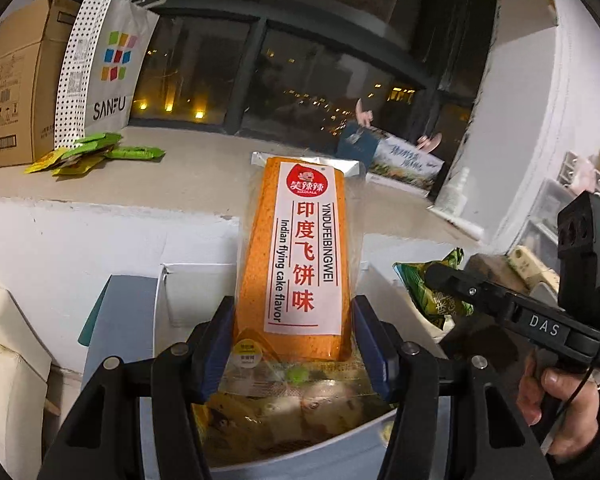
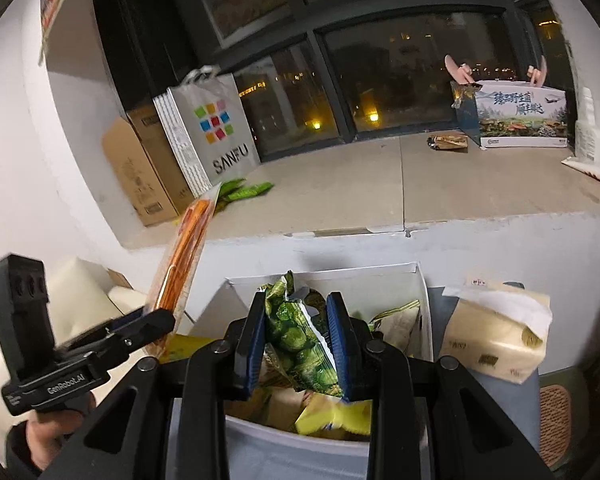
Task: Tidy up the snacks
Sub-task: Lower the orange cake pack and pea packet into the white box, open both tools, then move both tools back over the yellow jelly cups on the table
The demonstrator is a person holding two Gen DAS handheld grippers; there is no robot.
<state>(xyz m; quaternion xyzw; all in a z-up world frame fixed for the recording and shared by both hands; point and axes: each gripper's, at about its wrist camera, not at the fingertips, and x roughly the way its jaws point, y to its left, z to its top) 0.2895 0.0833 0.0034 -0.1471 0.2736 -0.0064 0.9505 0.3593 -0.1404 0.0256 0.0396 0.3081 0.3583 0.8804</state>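
Observation:
My left gripper point(image 1: 294, 340) is shut on a long orange snack pack point(image 1: 296, 256) with a white label, held upright above a white box point(image 1: 172, 280) of mixed snacks. The same pack point(image 2: 182, 256) shows edge-on at the left of the right wrist view. My right gripper point(image 2: 298, 344) is shut on a green snack bag point(image 2: 300, 340), lifted over the white box point(image 2: 422, 284). That green bag point(image 1: 436, 292) also appears beside the right gripper's finger in the left wrist view. Several green and yellow packets point(image 1: 92, 152) lie on the stone ledge point(image 1: 220, 176).
On the ledge stand a cardboard carton point(image 1: 16, 88), a white SANFU paper bag point(image 1: 112, 68) and a printed box point(image 2: 520, 116) at the far right. A brown packet point(image 2: 448, 142) lies near it. A tissue pack point(image 2: 496, 332) sits right of the snack box. Dark windows are behind.

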